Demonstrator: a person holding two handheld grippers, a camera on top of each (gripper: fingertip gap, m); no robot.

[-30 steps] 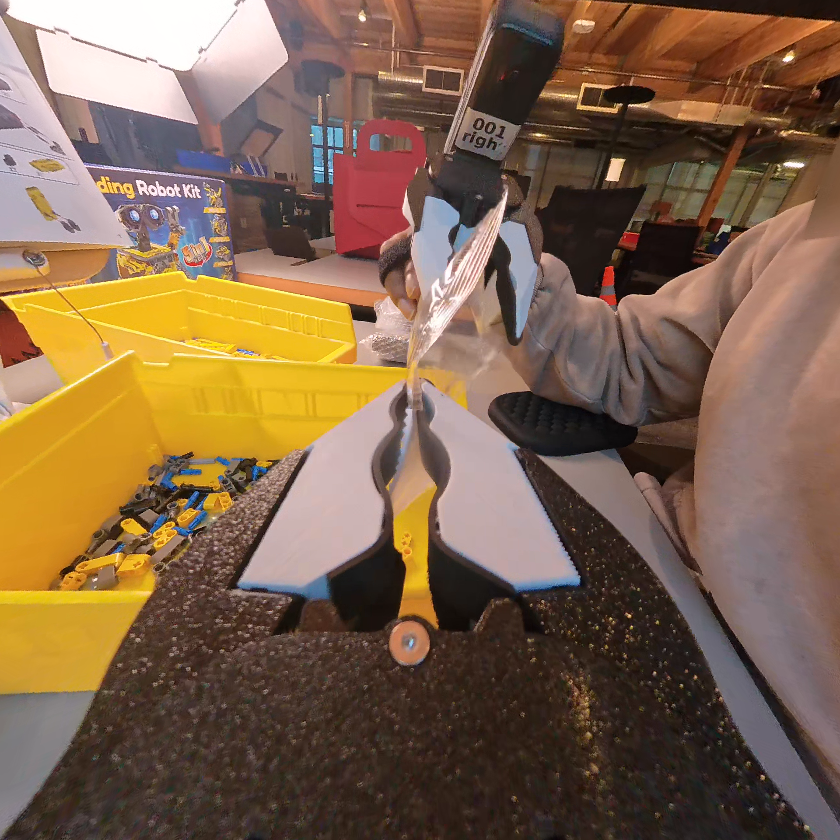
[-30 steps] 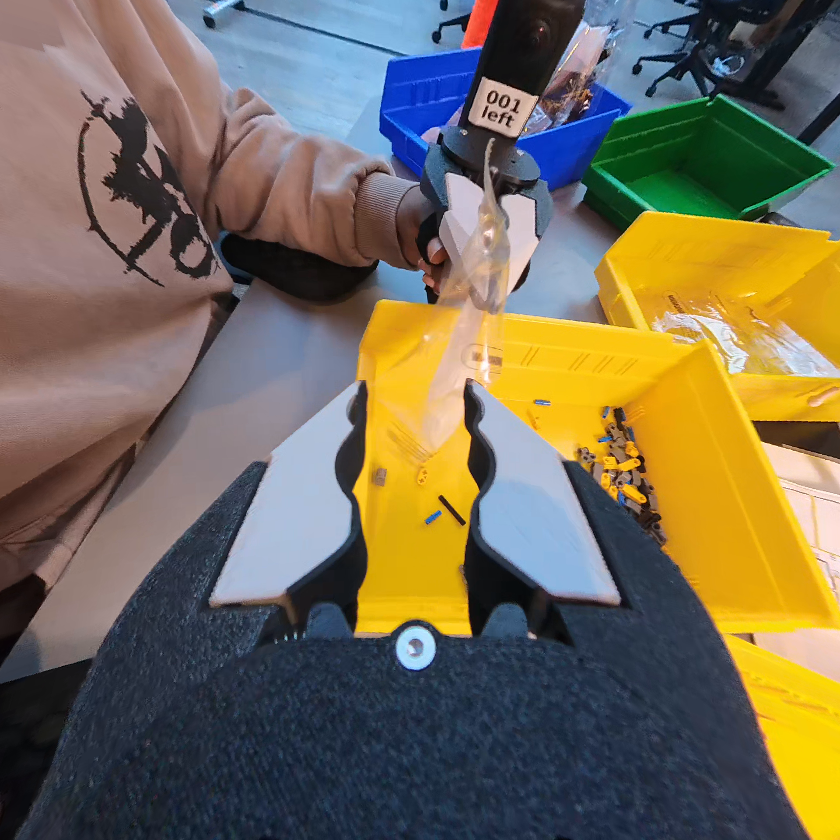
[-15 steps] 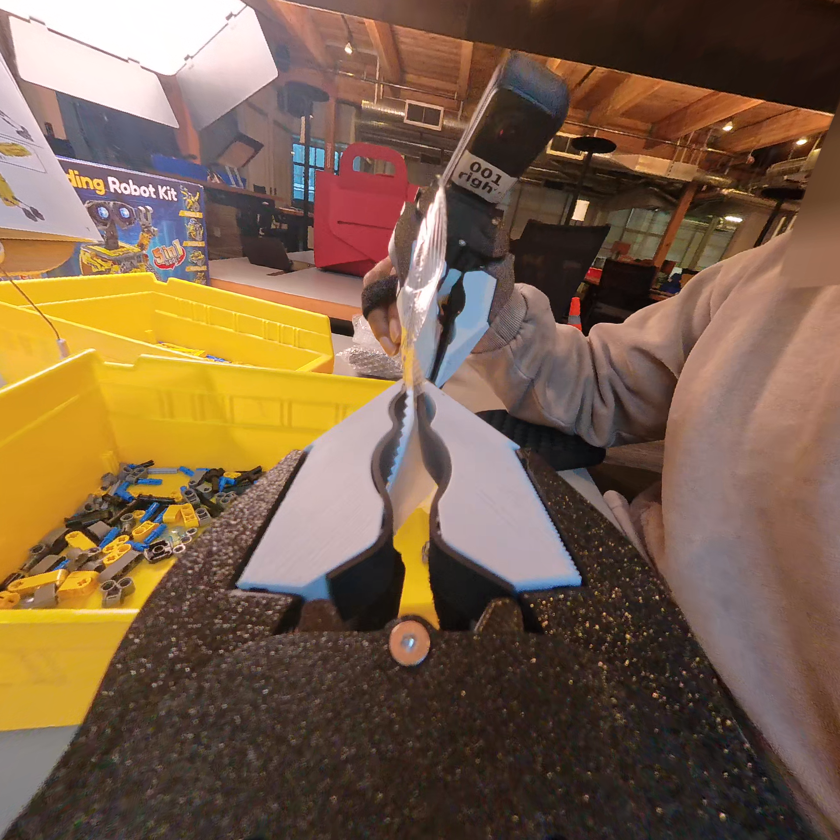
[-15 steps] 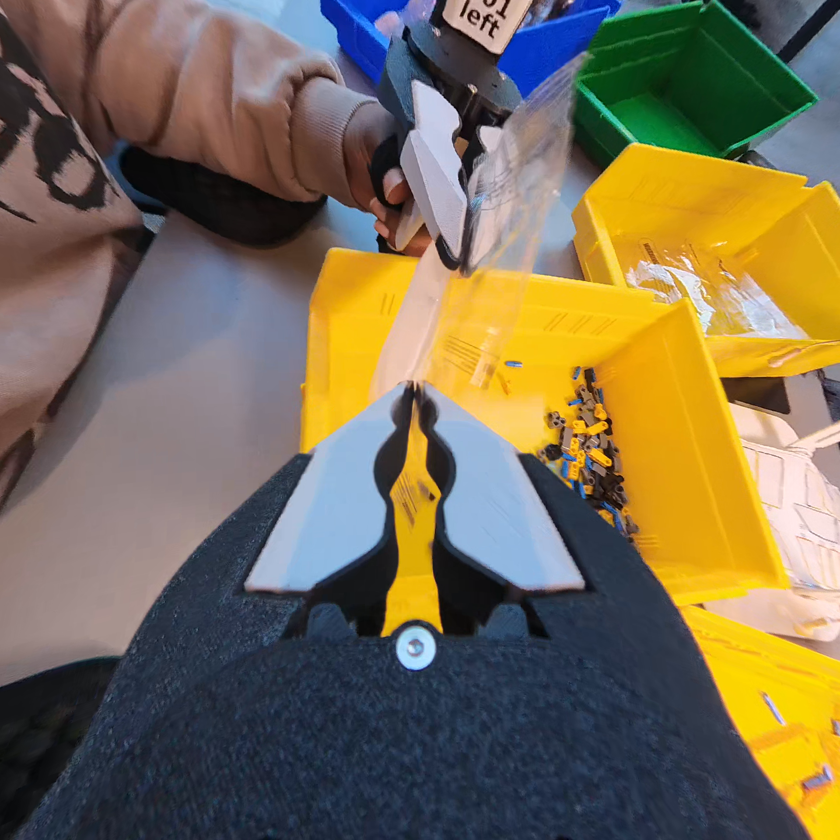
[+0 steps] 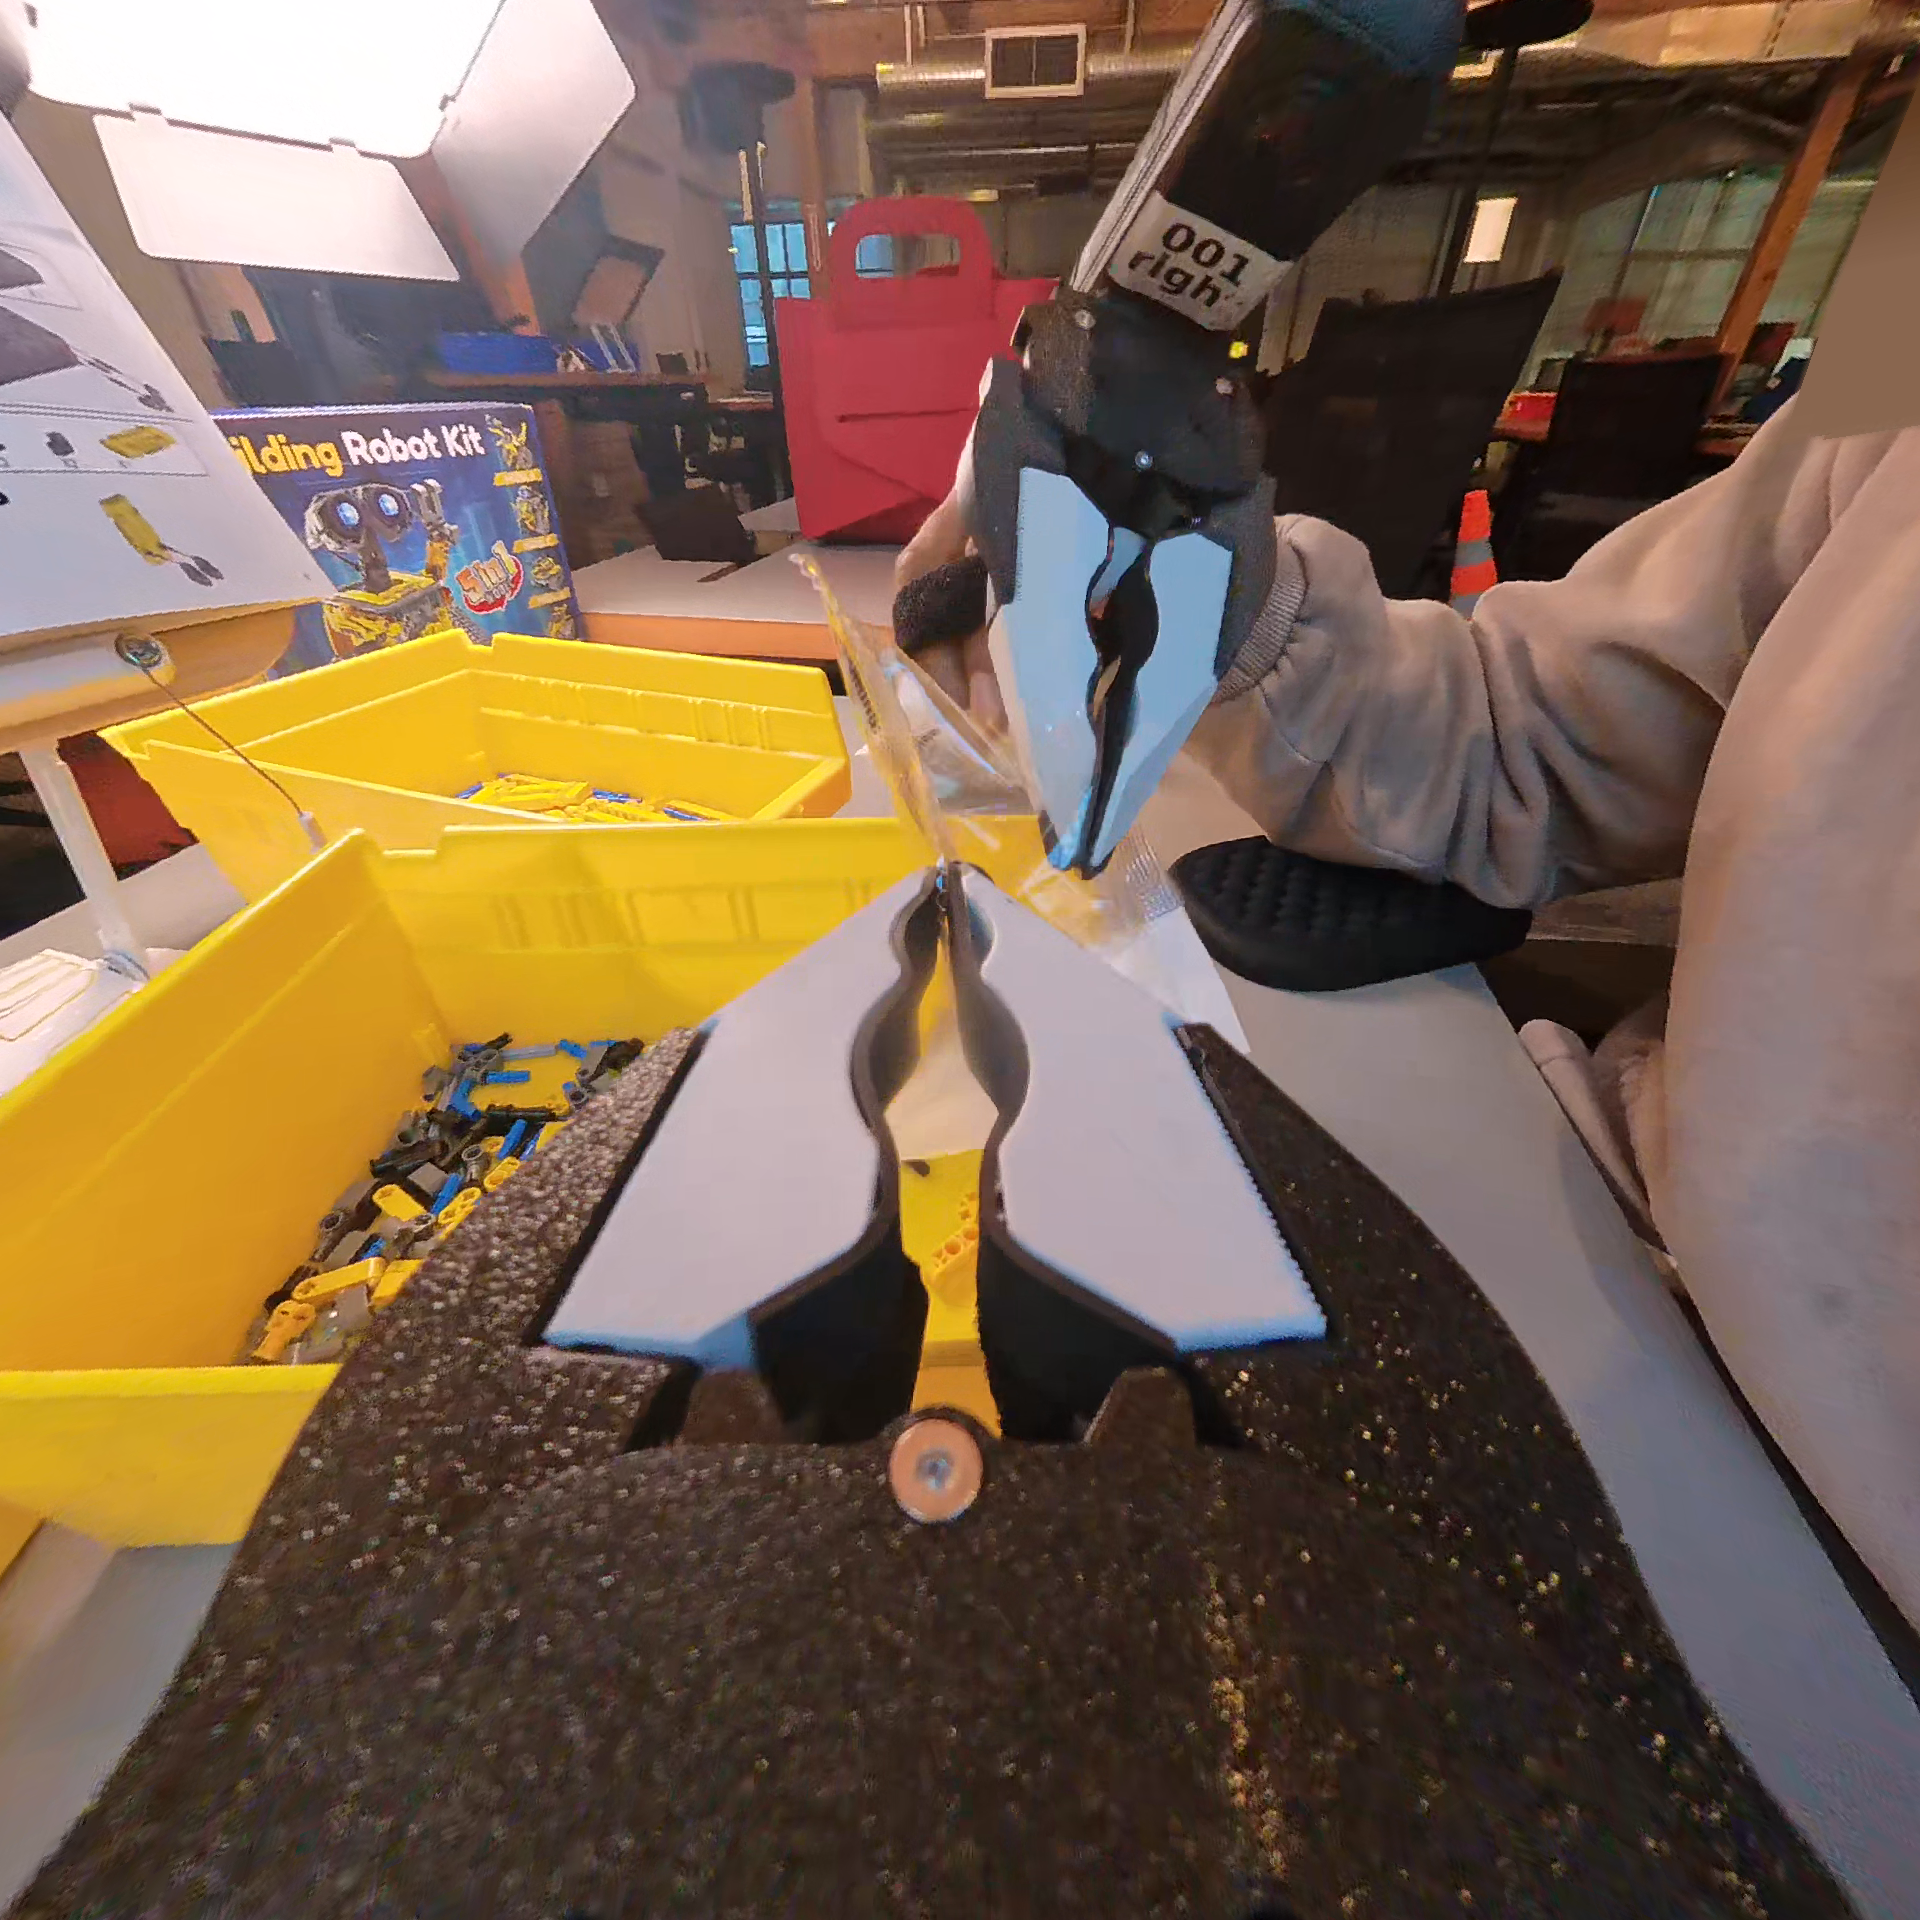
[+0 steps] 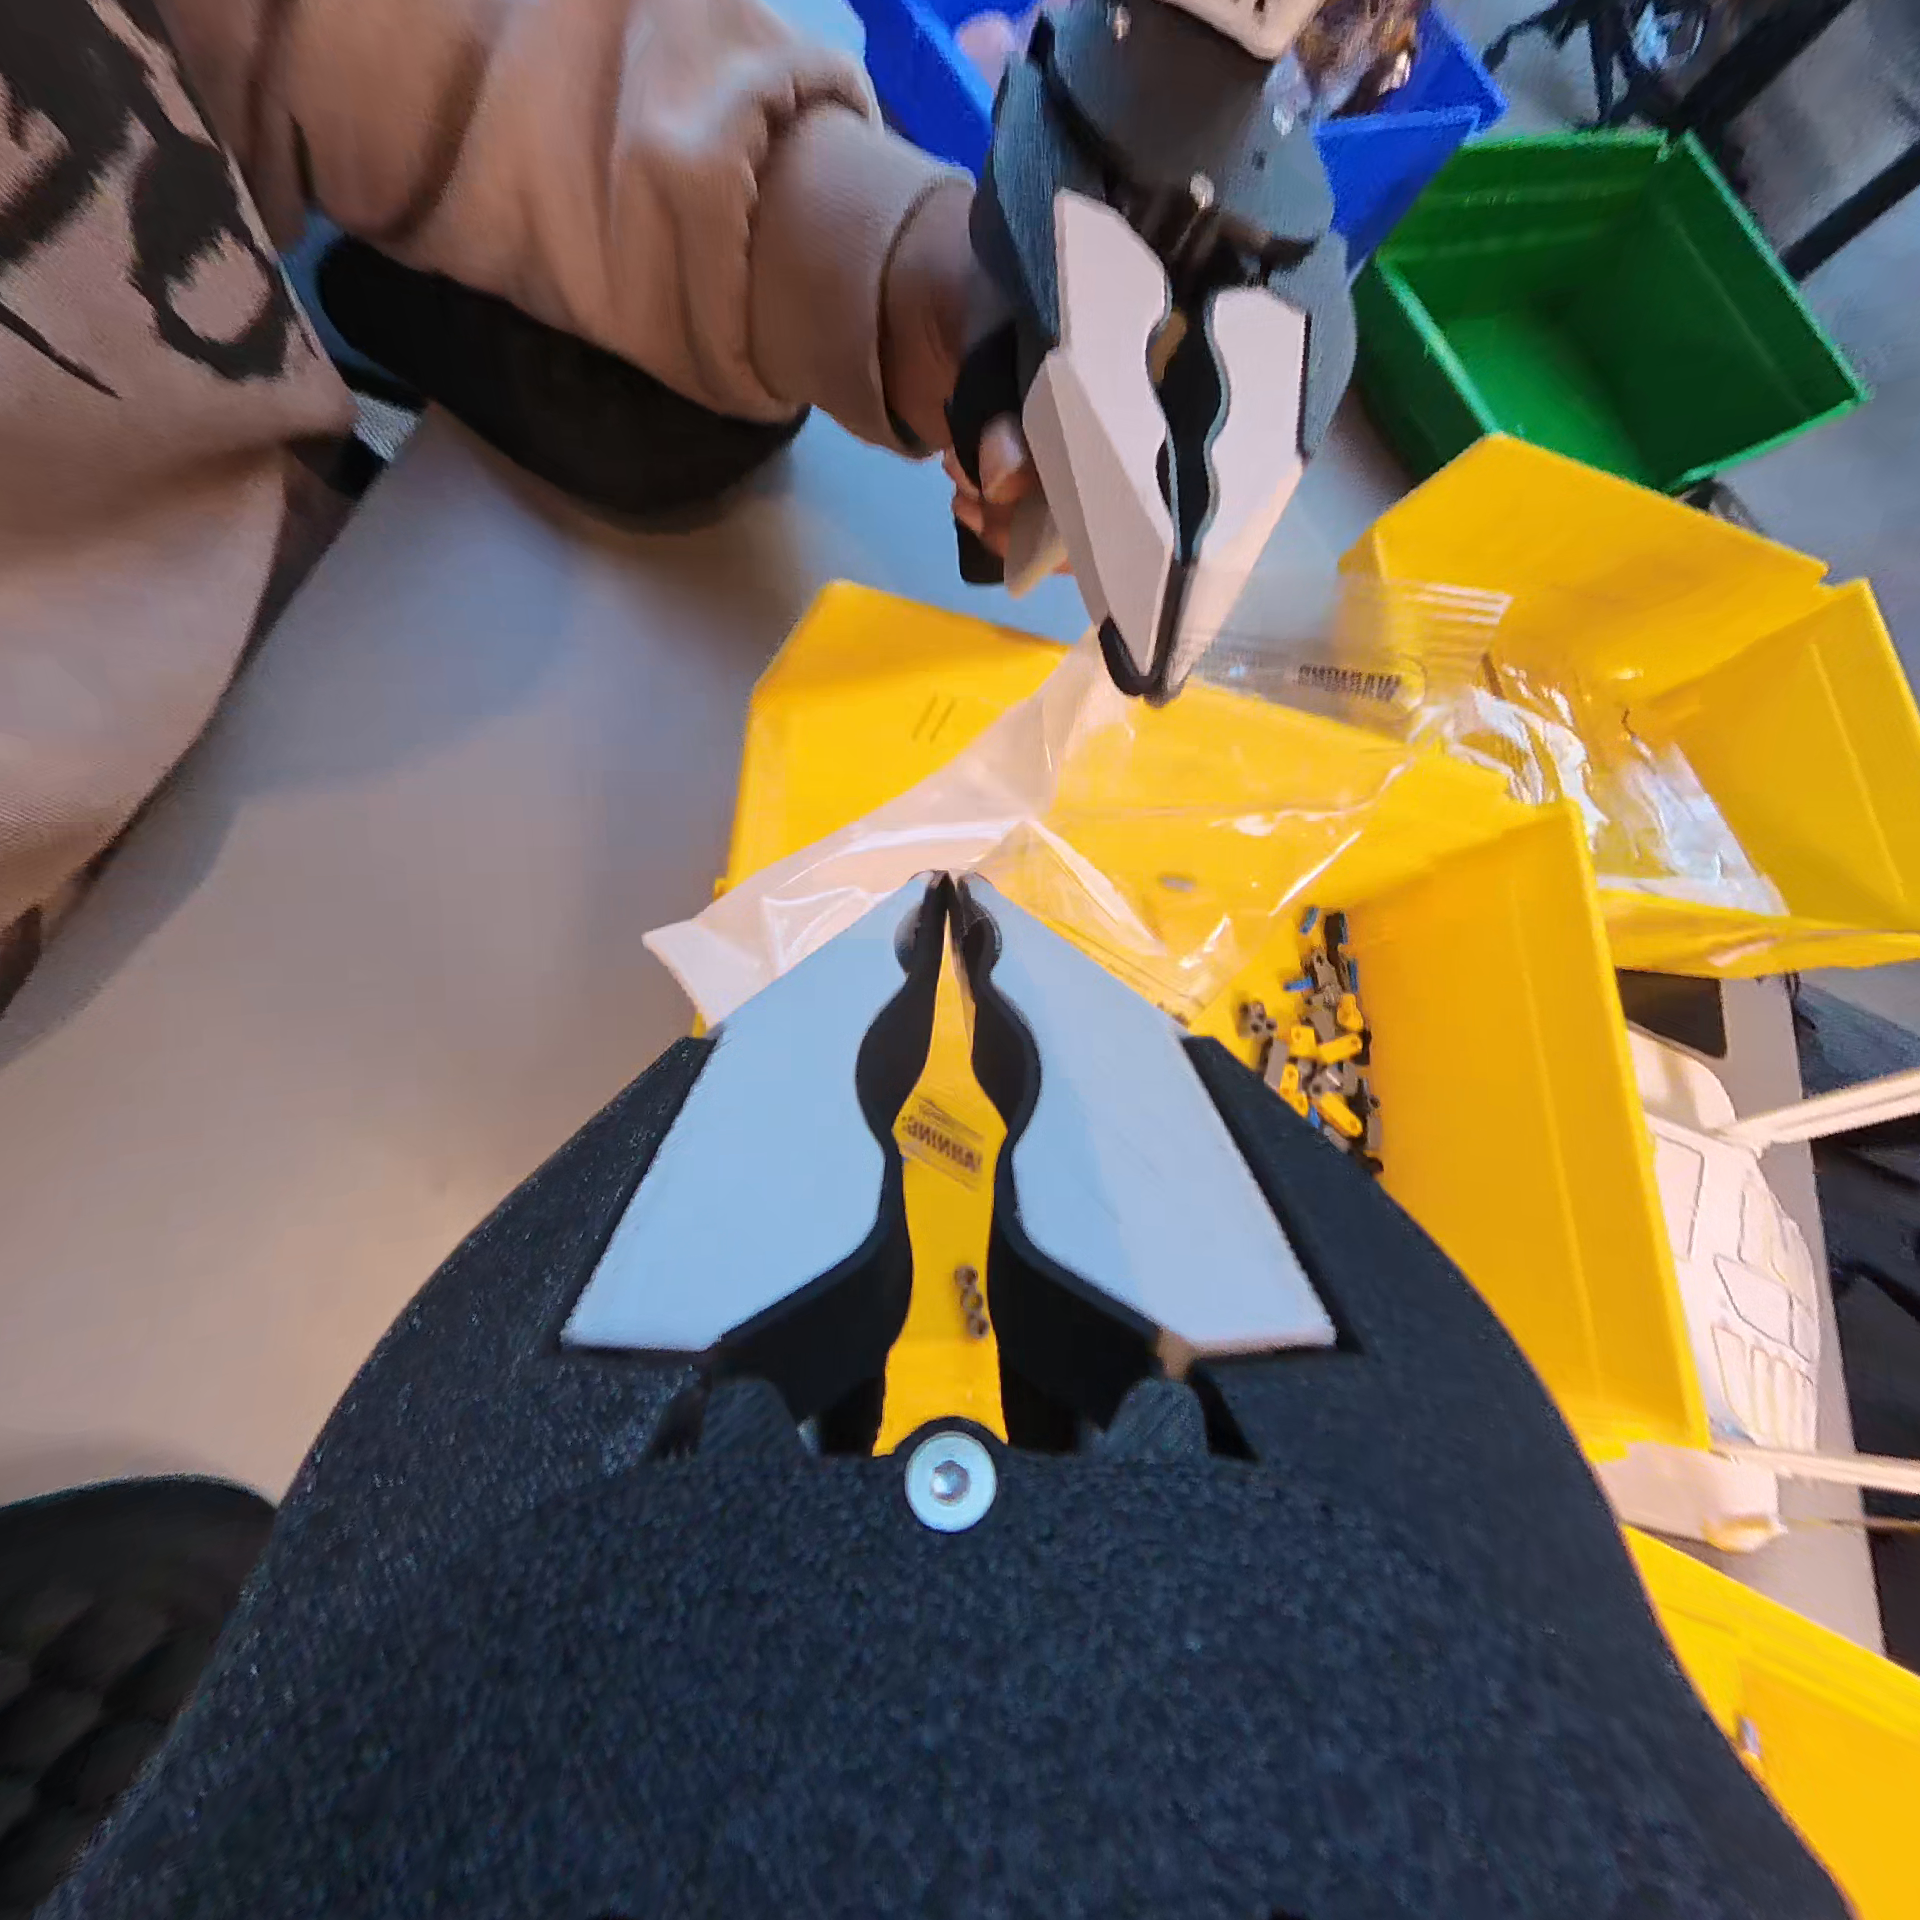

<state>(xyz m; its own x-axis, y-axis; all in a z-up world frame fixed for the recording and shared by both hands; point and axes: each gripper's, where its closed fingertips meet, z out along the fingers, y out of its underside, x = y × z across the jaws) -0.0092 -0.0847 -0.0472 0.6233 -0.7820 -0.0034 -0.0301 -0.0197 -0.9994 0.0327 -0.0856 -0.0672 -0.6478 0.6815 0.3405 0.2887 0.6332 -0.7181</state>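
A clear empty plastic bag hangs stretched over a yellow bin that holds several small yellow, blue and grey building parts. My right gripper is shut on the bag's near edge. My left gripper is shut on its far edge, a hand's width away. In the left wrist view my left gripper pinches the bag, with the right gripper clamped on it just beyond. The bin and its parts lie below left.
A second yellow bin, a robot kit box and a red bag stand behind. A black pad lies by the person's sleeve. A green bin, a blue bin and a yellow bin with plastic bags sit to the right. There is about 5 cm between the tips of the two grippers.
My right gripper, open around the bag a second ago, has shut on it. The bag has gone from hanging upright to being spread sideways between both grippers over the bin.
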